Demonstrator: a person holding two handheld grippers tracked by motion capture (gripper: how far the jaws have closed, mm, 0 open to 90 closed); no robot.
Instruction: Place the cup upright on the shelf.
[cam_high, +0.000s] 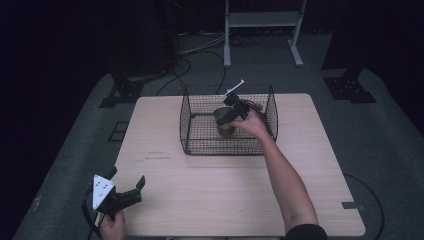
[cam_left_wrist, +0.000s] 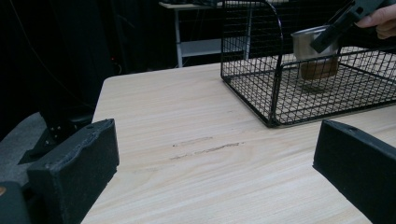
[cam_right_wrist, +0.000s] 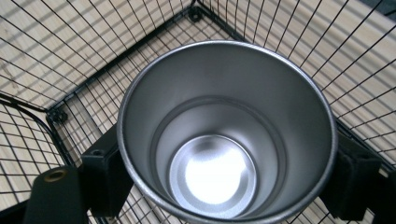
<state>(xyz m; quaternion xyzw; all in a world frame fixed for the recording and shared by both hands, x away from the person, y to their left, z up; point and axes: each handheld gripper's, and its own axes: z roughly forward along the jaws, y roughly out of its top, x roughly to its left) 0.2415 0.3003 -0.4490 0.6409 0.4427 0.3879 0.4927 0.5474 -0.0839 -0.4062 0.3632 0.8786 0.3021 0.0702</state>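
Observation:
A steel cup (cam_right_wrist: 224, 135) with a brown lower band (cam_left_wrist: 320, 69) stands upright inside the black wire basket (cam_high: 225, 150) at the middle back of the table. My right gripper (cam_high: 231, 116) reaches down into the basket from the right and is shut on the cup, with one black jaw on each side of its rim (cam_right_wrist: 227, 177). Whether the cup's base touches the basket floor I cannot tell. My left gripper (cam_high: 127, 177) is held at the table's front left corner, open, with nothing between its pads (cam_left_wrist: 74, 168).
The light wooden table (cam_high: 210, 200) has a faint scuff mark (cam_left_wrist: 205, 149) left of the basket. Beyond the far edge are a white metal stand (cam_high: 262, 30), cables on the floor and black stand feet (cam_high: 122, 92).

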